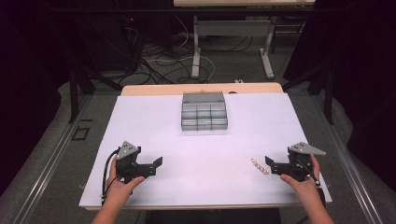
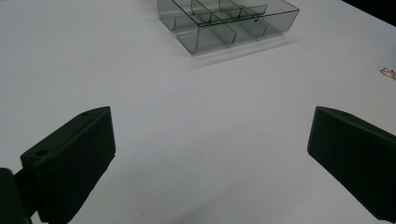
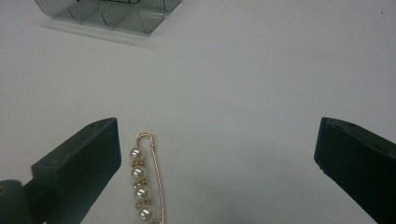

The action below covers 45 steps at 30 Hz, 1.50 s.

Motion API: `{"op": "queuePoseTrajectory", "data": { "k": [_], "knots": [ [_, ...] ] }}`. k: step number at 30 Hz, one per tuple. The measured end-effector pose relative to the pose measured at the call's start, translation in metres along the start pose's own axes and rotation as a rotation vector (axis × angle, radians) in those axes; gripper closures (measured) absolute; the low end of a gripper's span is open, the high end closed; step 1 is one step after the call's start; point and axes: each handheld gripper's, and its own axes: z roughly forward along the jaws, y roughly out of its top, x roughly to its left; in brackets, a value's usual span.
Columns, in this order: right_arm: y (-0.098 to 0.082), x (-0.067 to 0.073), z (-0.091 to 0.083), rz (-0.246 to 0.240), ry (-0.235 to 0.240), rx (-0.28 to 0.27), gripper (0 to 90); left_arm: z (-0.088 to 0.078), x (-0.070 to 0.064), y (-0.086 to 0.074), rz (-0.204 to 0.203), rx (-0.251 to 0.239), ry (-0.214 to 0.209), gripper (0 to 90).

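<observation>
Gold-wire pearl brooch pin (image 3: 144,179) w/ spread right tool (image 3: 215,172), bottom centre; left tool (image 2: 210,158) spread; nothing grasped yet.

Lab: floor cables (image 1: 154,63), black-curtained rig table (image 1: 201,140)

The high view looks forward and down from above the person's side, taking in the whole white table (image 1: 205,140) and the floor beyond. Each gripper view sits low and close to the tabletop, looking out between its own jaws. All three share the clear divided tray (image 1: 204,112); a pearl pin (image 3: 145,179) seems to appear in all three too.
</observation>
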Motion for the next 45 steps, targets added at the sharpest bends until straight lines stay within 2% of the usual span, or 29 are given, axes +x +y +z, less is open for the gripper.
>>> {"op": "queuePoseTrajectory", "data": {
  "k": [5,6,10,11,16,17,19,22,25,27,28,29,35,37,39,42,45],
  "knots": [
    [0.001,0.003,-0.004,-0.034,0.008,0.019,2.2,-0.003,0.002,0.003,-0.021,-0.027,0.010,0.8],
    [0.002,0.003,-0.004,-0.045,0.018,0.003,2.2,-0.004,0.002,0.002,-0.021,-0.027,0.011,0.9],
    [0.006,0.004,-0.006,-0.067,0.006,0.005,2.3,-0.007,0.000,-0.001,-0.018,-0.020,0.011,1.0],
    [0.008,0.005,-0.006,-0.058,0.012,0.005,3.2,-0.010,-0.001,-0.001,-0.020,-0.027,0.011,1.0],
    [0.012,0.012,-0.007,-0.100,0.003,0.013,8.0,-0.014,0.001,-0.003,-0.019,-0.031,0.018,1.0],
    [0.014,0.015,-0.007,-0.120,0.003,0.005,11.5,-0.014,0.002,-0.003,-0.022,-0.029,0.020,1.0],
    [0.015,0.016,-0.006,-0.120,0.010,0.001,14.0,-0.016,0.005,-0.003,-0.018,-0.032,0.044,1.0],
    [0.019,0.020,-0.002,-0.139,0.043,0.021,16.6,-0.020,0.013,-0.006,-0.072,-0.040,0.041,1.5],
    [0.023,0.024,0.002,-0.182,0.033,0.016,17.0,-0.021,0.014,-0.007,-0.072,-0.038,0.052,1.8],
    [0.024,0.026,0.002,-0.173,0.038,0.020,18.4,-0.022,0.014,-0.007,-0.073,-0.044,0.070,1.8],
    [0.025,0.027,0.004,-0.188,0.042,0.016,23.4,-0.024,0.015,-0.007,-0.075,-0.050,0.083,1.8],
    [0.026,0.028,0.004,-0.180,0.043,0.023,25.0,-0.027,0.015,-0.008,-0.097,-0.065,0.082,1.8],
    [0.033,0.030,0.003,-0.215,0.028,0.037,35.5,-0.030,0.017,-0.010,-0.104,-0.062,0.060,1.8],
    [0.034,0.030,0.002,-0.200,0.033,0.047,36.5,-0.031,0.016,-0.010,-0.108,-0.069,0.060,1.8],
    [0.035,0.029,0.003,-0.193,0.048,0.062,38.7,-0.033,0.016,-0.010,-0.104,-0.071,0.056,1.8],
    [0.036,0.028,0.004,-0.192,0.100,0.115,42.8,-0.033,0.016,-0.010,-0.100,-0.067,0.054,1.8],
    [0.036,0.029,0.004,-0.210,0.107,0.137,45.0,-0.035,0.016,-0.011,-0.095,-0.062,0.057,1.8]
  ]
}}
